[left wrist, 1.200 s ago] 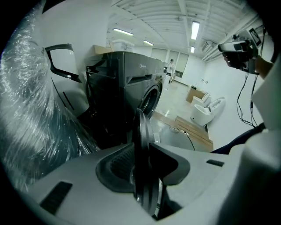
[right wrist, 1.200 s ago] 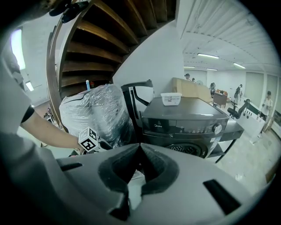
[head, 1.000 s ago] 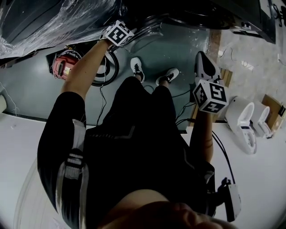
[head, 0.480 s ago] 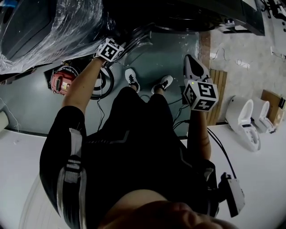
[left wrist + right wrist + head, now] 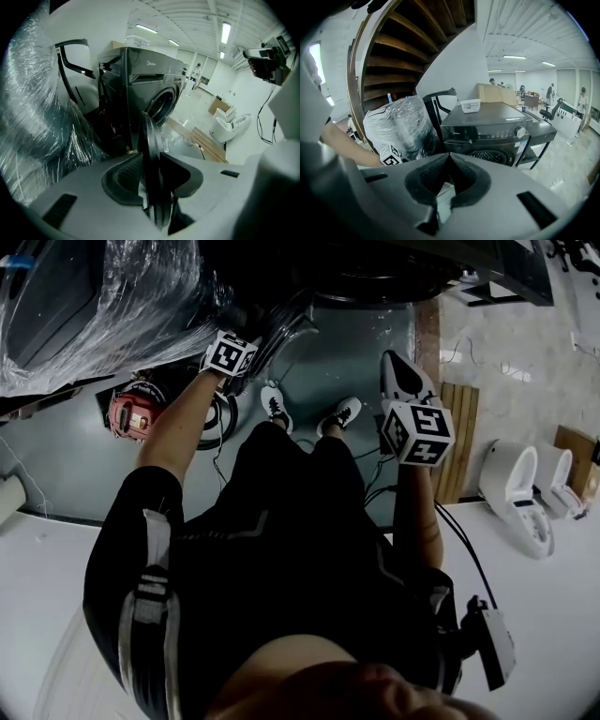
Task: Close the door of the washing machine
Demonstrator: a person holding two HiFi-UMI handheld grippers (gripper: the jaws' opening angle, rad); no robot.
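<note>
Dark, stiff door rim is pinched edge-on in your left claw, with the washing machine beyond it. It likely swings heavy and smooth; hold at that outer rim. Your right claw is closed, empty.

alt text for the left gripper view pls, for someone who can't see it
The left gripper clamps the rim of the dark, round washing machine door, seen edge-on between its jaws. Behind it stands the dark front-loading washing machine with its drum opening uncovered. A plastic-wrapped bundle fills the left side.
</note>
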